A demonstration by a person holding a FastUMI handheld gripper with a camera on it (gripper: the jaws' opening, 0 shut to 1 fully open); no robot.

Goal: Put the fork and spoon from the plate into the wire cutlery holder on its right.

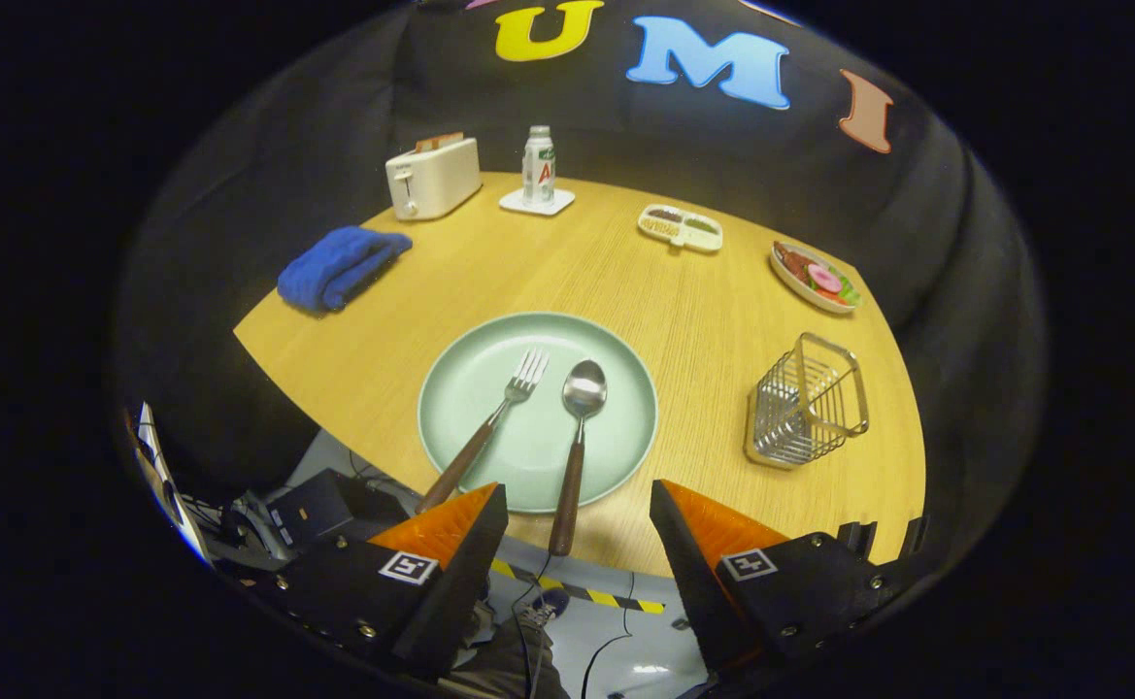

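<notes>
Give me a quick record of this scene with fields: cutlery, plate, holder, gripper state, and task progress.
cutlery: fork and spoon side by side on the plate, handles overhanging the rim
plate: green plate, just ahead of the fingers
holder: wire cutlery holder, right of plate, nothing in it
gripper state: hand-held gripper open, holding nothing
progress: not started

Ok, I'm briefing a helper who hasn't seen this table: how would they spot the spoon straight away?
Find the pale green plate at the near edge of the wooden table, just ahead of the open gripper. Two wooden-handled utensils lie on it. The spoon is the one nearer the wire cutlery holder, with a round shiny bowl, while the fork has tines.
</notes>
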